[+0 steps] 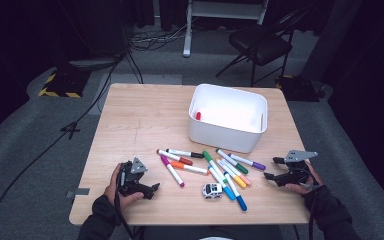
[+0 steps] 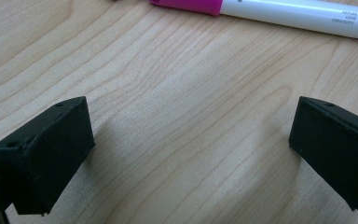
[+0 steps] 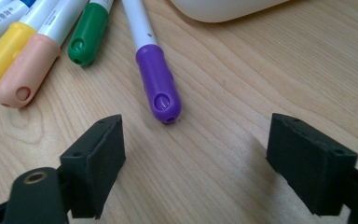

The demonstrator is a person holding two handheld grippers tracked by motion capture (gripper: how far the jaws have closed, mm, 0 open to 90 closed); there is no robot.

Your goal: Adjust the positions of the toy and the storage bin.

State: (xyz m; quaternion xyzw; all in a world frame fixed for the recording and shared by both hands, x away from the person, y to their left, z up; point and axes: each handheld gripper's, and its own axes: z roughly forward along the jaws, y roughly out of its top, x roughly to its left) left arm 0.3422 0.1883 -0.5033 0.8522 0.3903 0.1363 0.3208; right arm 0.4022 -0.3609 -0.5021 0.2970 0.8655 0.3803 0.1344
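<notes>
Several coloured markers (image 1: 215, 167) lie scattered across the front middle of the wooden table (image 1: 140, 115). My left gripper (image 1: 155, 188) rests low at the front left, open, with bare wood between its jaws; a magenta-capped marker (image 2: 261, 9) lies just beyond them. My right gripper (image 1: 269, 176) sits at the front right, open. The purple cap of a marker (image 3: 157, 84) points at the gap between its jaws, apart from both. Green (image 3: 87, 32), peach (image 3: 28, 70) and yellow (image 3: 2, 53) caps lie to the left of it.
A white bin (image 1: 228, 117) stands behind the markers with a red marker (image 1: 198, 116) inside. A small white toy car (image 1: 212, 190) sits near the front edge. A folding chair (image 1: 260, 42) and cables lie on the floor beyond the table.
</notes>
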